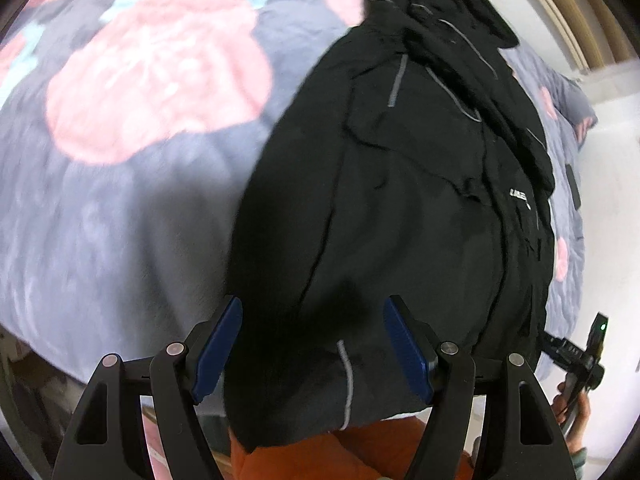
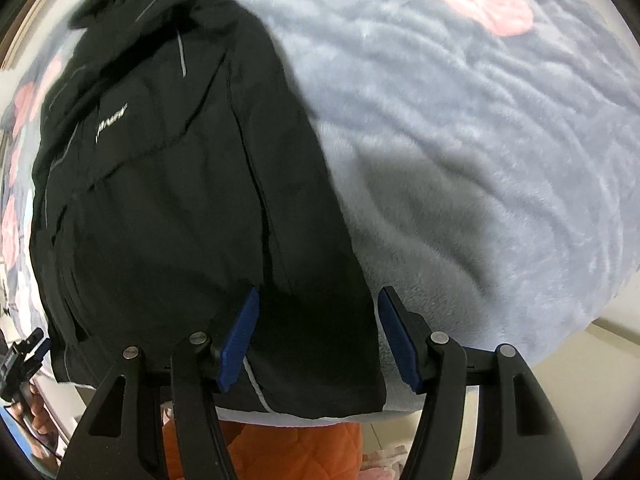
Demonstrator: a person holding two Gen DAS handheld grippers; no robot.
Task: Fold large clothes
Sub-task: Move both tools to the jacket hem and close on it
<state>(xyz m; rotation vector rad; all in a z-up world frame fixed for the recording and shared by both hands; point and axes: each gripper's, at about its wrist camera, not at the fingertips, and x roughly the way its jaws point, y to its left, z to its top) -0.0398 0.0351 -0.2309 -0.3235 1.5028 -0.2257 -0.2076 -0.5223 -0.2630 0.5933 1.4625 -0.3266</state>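
Note:
A black jacket (image 1: pixel 420 200) with grey reflective stripes lies lengthwise on the bed, hood at the far end, its hem at the near edge. It also shows in the right wrist view (image 2: pixel 168 200). My left gripper (image 1: pixel 312 344) is open, its blue pads astride the left part of the hem, holding nothing. My right gripper (image 2: pixel 316 332) is open, its pads astride the right corner of the hem. The right gripper also shows in the left wrist view (image 1: pixel 580 356) at the lower right.
The bed is covered by a grey-blue fleece blanket (image 1: pixel 120 208) with pink flowers, also in the right wrist view (image 2: pixel 460 160). An orange quilted garment (image 2: pixel 288 452) is below the bed edge. A dark flat object (image 1: pixel 573 186) lies on the blanket right of the jacket.

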